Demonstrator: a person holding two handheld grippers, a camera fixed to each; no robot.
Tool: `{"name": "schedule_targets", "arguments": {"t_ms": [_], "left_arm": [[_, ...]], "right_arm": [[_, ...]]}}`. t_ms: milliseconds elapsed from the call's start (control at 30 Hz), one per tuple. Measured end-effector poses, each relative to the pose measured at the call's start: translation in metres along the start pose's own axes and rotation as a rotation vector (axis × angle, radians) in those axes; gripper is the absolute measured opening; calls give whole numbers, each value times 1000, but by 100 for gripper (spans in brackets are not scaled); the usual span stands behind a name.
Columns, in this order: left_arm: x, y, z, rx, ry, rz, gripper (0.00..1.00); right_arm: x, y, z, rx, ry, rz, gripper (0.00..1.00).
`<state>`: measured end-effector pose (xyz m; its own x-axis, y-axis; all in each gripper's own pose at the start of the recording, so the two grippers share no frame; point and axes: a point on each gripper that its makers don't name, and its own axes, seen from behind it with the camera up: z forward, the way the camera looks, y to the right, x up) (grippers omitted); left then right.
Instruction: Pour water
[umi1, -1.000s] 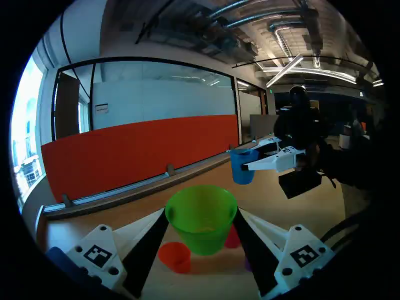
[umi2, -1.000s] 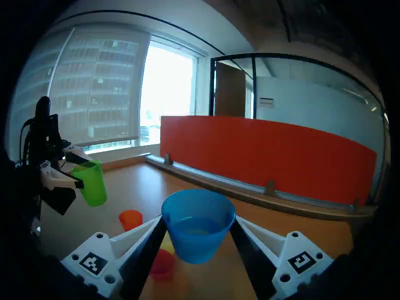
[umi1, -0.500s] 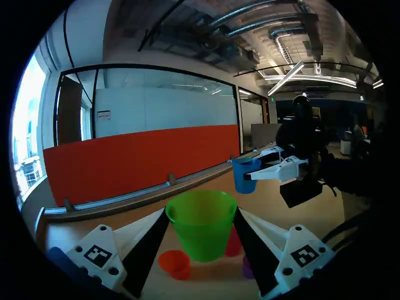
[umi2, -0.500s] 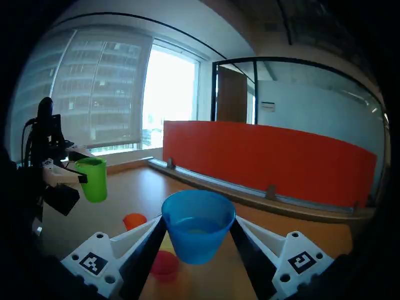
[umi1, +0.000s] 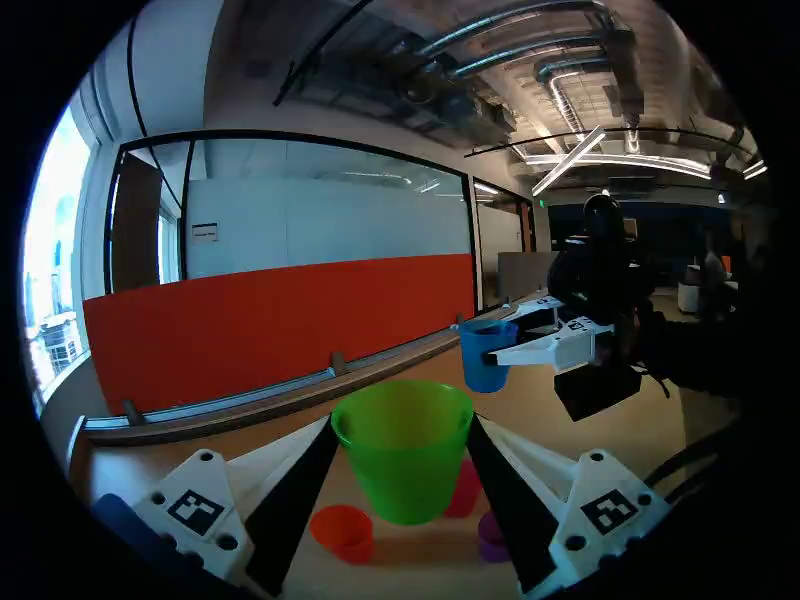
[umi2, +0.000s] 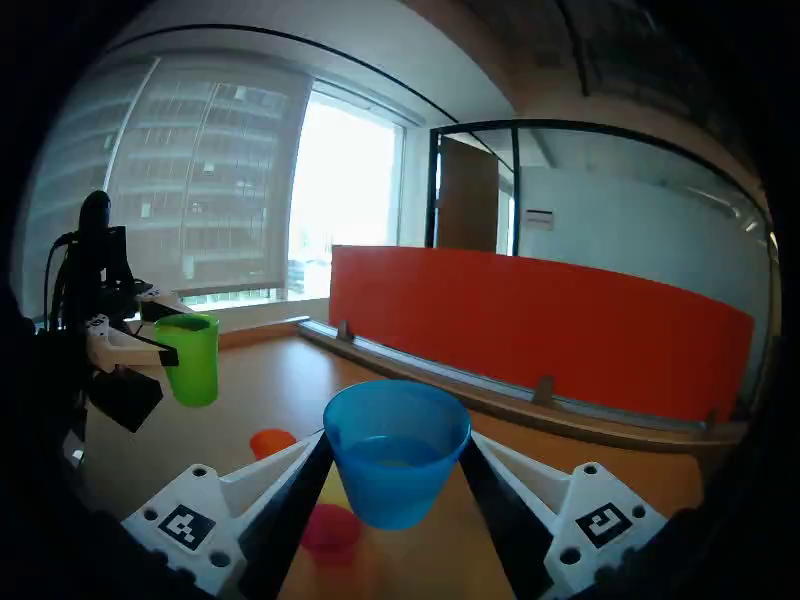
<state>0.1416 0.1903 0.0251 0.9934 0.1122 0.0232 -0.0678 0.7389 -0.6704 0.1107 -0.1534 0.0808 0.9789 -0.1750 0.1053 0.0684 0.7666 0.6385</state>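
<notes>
In the left gripper view, my left gripper (umi1: 402, 452) is shut on a green cup (umi1: 403, 450), held upright above the wooden table (umi1: 560, 410). Farther off to the right, the right gripper (umi1: 487, 342) holds a blue cup (umi1: 483, 354). In the right gripper view, my right gripper (umi2: 396, 455) is shut on the blue cup (umi2: 396, 460), upright, with water in its bottom. At the left of that view the left gripper (umi2: 178, 350) carries the green cup (umi2: 190, 358), also upright. Both cups hang in the air, apart from each other.
Small cups stand on the table below: an orange one (umi1: 342, 530), a pink one (umi1: 462, 488), a purple one (umi1: 492, 535); in the right gripper view orange (umi2: 271, 442), red (umi2: 331, 528), yellow (umi2: 335, 488). An orange partition (umi2: 560, 325) borders the table's far edge.
The green cup has tipped back from a tilt to upright in the left gripper. Both views have risen slightly, and the table cups sit lower in frame.
</notes>
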Motion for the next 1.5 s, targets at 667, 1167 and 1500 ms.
{"name": "schedule_targets", "arguments": {"t_ms": [667, 1167, 1500], "left_arm": [[-4, 3, -2, -11, -22, 33, 88], [-5, 4, -2, -20, -11, 12, 88], [-6, 5, -3, -28, -6, 5, 88]], "right_arm": [[6, -21, 1, 72, -45, -50, 89], [33, -39, 6, 125, -46, -153, 89], [41, -44, 11, 143, -51, -227, 89]]}}
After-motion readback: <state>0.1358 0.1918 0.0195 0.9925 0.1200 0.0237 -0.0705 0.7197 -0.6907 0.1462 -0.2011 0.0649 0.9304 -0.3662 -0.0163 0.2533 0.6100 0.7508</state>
